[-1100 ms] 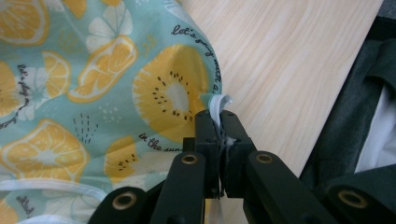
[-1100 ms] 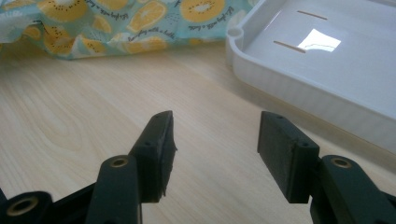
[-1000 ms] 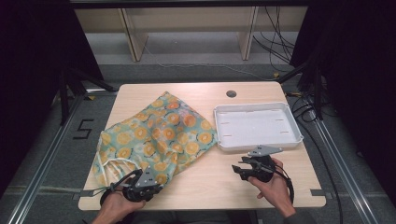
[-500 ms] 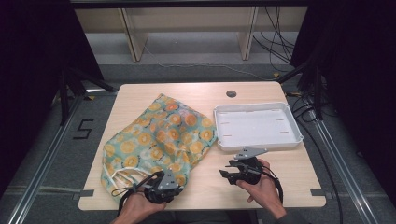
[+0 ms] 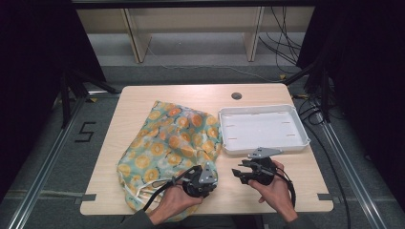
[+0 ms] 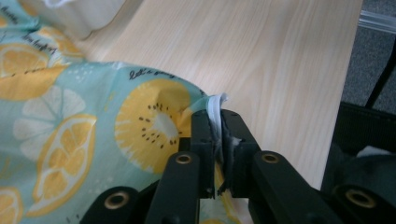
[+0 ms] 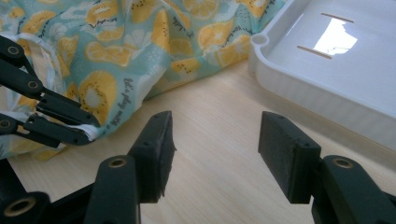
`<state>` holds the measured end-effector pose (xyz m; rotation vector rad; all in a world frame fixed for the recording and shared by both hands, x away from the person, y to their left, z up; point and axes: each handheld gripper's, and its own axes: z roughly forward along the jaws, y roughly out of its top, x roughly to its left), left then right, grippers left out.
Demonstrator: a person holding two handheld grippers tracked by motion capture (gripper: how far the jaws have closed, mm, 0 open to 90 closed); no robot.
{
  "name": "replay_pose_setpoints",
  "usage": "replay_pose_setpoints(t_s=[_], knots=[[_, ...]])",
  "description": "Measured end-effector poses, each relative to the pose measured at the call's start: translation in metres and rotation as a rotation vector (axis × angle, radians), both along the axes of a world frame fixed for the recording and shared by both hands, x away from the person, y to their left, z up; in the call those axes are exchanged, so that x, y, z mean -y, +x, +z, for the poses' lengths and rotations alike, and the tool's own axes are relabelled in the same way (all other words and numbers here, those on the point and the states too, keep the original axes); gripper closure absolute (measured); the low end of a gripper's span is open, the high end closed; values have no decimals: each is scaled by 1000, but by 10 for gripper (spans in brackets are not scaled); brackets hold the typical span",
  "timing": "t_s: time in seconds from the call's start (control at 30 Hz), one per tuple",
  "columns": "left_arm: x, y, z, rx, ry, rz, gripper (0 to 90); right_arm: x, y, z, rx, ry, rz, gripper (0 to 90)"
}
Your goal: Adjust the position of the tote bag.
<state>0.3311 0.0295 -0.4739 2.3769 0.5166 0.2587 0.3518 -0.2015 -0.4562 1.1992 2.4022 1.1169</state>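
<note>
Pale wood grain covers the table (image 5: 143, 102), which stands on grey carpet with dark curtains hanging to either side and light wooden shelving legs behind it. Left of the table, a "5" (image 5: 85, 132) is taped on the floor beside a metal rail. On the table's left half lies the fruit-print cloth bag (image 5: 172, 138), teal with orange slices, its white drawstring bunched at the near edge. The left gripper (image 5: 206, 177) sits at the bag's near right corner, its jaws pinched on the white hem there (image 6: 215, 109), having just eased slightly apart with the cloth still between them. Just right of that corner, over bare wood, the right gripper (image 5: 240, 172) hovers with its jaws spread wide and nothing between them. Right of the bag, touching its edge, sits the white tray (image 5: 302, 125), shallow and close to the table's right edge. Cables trail across the floor beyond that edge.
</note>
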Motion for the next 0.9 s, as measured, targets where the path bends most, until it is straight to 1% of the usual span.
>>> replay_pose_setpoints(t_s=[0.03, 0.07, 0.1, 0.13, 0.17, 0.2, 0.23, 0.27, 0.33, 0.37, 0.4, 0.43, 0.47, 0.5, 0.53, 0.57, 0.6, 0.63, 0.67, 0.73, 0.77, 0.8, 0.83, 0.87, 0.9], knots=[[-1, 1, 2, 1, -7, -12, 772, 1, 1, -1, 0, 5, 10, 454], [-3, 1, 5, -17, -20, -5, 713, 2, 0, 0, 2, 2, 8, 450], [-3, 1, 5, -17, -20, -5, 630, 2, 0, 1, -6, 12, 3, 446], [-12, 0, 14, -20, -44, -5, 579, 2, 0, 1, -5, 17, 6, 441], [-12, 0, 14, -20, -44, -5, 534, 2, 0, 1, -5, 17, 6, 441], [-23, -2, 24, -37, -84, 9, 448, -1, -2, 1, -15, 21, 15, 428], [-31, -1, 30, -51, -70, -11, 388, -3, -3, 1, -20, 26, 19, 424], [-37, -1, 35, -51, -98, 11, 340, -6, -3, 0, -23, 34, 29, 417], [-53, -2, 44, -30, -115, 24, 322, -12, -5, 0, -22, 35, 48, 404], [-65, 0, 50, -14, -104, 32, 312, -16, -5, -1, -20, 48, 62, 399], [-73, 0, 53, -7, -105, 58, 307, -19, -7, 0, -26, 43, 73, 394], [-73, 0, 53, -7, -105, 58, 304, -19, -7, 0, -26, 43, 73, 394], [-99, 7, 60, 15, -80, 120, 303, -25, -9, 0, -18, 60, 82, 385], [-114, 12, 62, 30, -63, 145, 302, -27, -9, 1, -37, 64, 90, 379], [-130, 16, 63, 33, -59, 194, 297, -30, -9, 0, -39, 70, 99, 371], [-147, 21, 64, 34, -46, 234, 289, -34, -10, -1, -42, 70, 99, 364], [-162, 25, 63, 24, -41, 275, 285, -38, -12, -1, -71, 83, 107, 359], [-177, 29, 62, 31, -32, 312, 284, -41, -11, -2, -48, 71, 113, 353], [-191, 32, 61, 42, -21, 342, 285, -44, -11, -2, -54, 66, 126, 347], [-213, 39, 55, 21, -20, 409, 284, -51, -10, -4, -58, 58, 141, 331], [-223, 41, 53, 21, -2, 439, 284, -55, -11, -4, -65, 65, 139, 323], [-231, 45, 49, 15, 8, 462, 285, -58, -11, -4, -80, 62, 145, 309], [-238, 48, 45, 6, 19, 486, 284, -61, -9, -5, -69, 51, 163, 301], [-245, 51, 41, 0, 24, 509, 281, -64, -9, -6, -72, 50, 167, 295], [-250, 54, 37, -3, 9, 536, 278, -68, -9, -7, -75, 48, 170, 289]])
